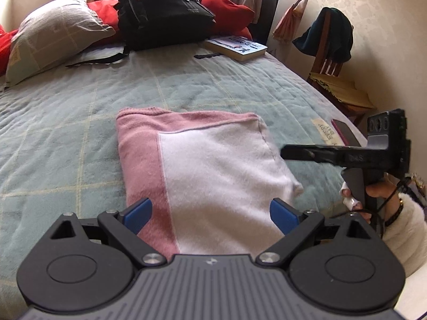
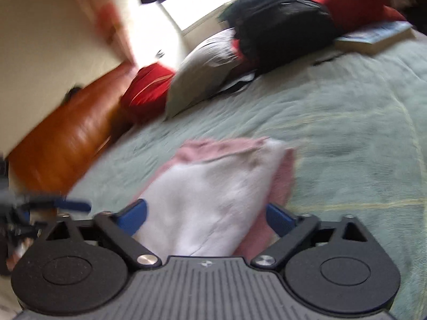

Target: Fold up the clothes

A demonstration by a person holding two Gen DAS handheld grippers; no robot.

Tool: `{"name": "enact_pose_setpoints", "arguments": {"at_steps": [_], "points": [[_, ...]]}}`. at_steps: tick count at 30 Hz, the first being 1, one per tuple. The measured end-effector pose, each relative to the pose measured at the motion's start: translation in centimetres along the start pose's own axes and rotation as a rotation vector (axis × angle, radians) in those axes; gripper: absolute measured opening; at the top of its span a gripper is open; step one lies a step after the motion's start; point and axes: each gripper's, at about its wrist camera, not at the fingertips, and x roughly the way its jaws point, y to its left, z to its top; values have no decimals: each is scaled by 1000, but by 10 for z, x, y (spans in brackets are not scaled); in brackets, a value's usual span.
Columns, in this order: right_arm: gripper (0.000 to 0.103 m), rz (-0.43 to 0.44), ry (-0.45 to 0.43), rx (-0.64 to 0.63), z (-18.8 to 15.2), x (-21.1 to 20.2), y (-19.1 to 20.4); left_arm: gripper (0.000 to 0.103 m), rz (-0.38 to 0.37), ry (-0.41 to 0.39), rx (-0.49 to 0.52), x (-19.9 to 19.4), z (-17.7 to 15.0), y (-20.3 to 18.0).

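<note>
Pale green quilted fabric with thin yellow checks covers the bed (image 1: pixel 80 112), soft and faintly rumpled. Near its foot edge lies the folded garment (image 1: pixel 213 165), fleecy, white with a pink band, a rough rectangle. At the head end sit a grey pillow (image 1: pixel 53 34), a black backpack (image 1: pixel 160 13) and a book (image 1: pixel 237 46); open quilt lies between. The left gripper (image 1: pixel 210 216) hangs spread above the garment's near edge; the right gripper (image 2: pixel 205 218), also spread, grips nothing.

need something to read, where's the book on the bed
In the left wrist view the book lies at the far end of the bed, just right of the black backpack and in front of the red cushion.
</note>
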Motion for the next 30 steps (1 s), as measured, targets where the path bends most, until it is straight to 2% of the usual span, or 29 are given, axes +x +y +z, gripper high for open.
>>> {"name": "enact_pose_setpoints", "arguments": {"at_steps": [1, 2, 6, 8, 10, 12, 16, 21, 24, 28, 30], "points": [[69, -3, 1, 23, 3, 3, -7, 95, -3, 5, -2, 4, 2, 0], [65, -6, 7, 42, 6, 8, -13, 95, -4, 11, -3, 8, 5, 1], [61, -19, 33, 66, 9, 25, -24, 95, 0, 45, -7, 23, 12, 2], [50, -25, 48, 62, 10, 33, -25, 95, -1, 56, -6, 28, 13, 3], [34, -47, 48, 25, 10, 37, -22, 95, 0, 66, -7, 32, 13, 3], [28, -50, 38, -6, 13, 37, -19, 95, 4, 71, -15, 33, 13, 5], [25, -54, 37, -23, 23, 37, -18, 95, 6, 62, -39, 31, 11, 10], [23, -59, 45, 35, 25, 42, -31, 95, -4, 50, -48, 26, 6, 13], [27, -58, 50, 85, 23, 36, -36, 95, -12, 42, -44, 23, 3, 13], [30, -96, 16, 50, 26, 16, -23, 95, -10, 33, -49, 19, 0, 19], [31, -88, -17, 28, 34, 5, -13, 95, -1, 30, -54, 18, -1, 21]]}}
